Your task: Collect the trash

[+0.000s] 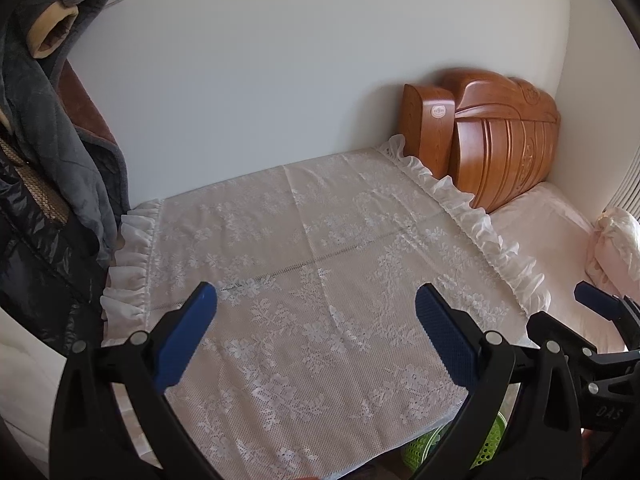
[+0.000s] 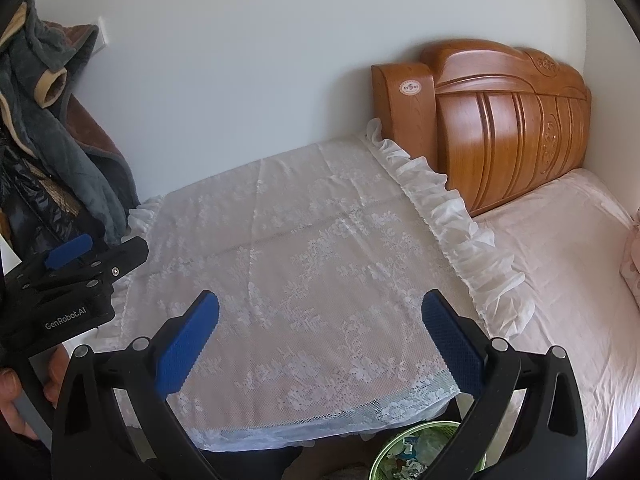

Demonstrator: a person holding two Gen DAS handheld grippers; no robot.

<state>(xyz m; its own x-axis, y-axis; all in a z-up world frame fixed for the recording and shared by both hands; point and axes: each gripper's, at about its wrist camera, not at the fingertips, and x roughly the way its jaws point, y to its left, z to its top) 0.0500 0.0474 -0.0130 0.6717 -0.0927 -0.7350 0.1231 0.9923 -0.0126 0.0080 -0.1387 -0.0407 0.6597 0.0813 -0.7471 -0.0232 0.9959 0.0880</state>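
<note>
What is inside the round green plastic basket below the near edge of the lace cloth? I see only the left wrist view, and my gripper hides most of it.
Observer: The right wrist view shows the round green plastic basket holding crumpled scraps, pale green and blue.
Operator: Is the right gripper carrying anything?
Observer: No. The right gripper is open and empty above the white lace cloth.
Operator: Who holds my gripper?
Observer: A hand grips the handle of the left gripper.
</note>
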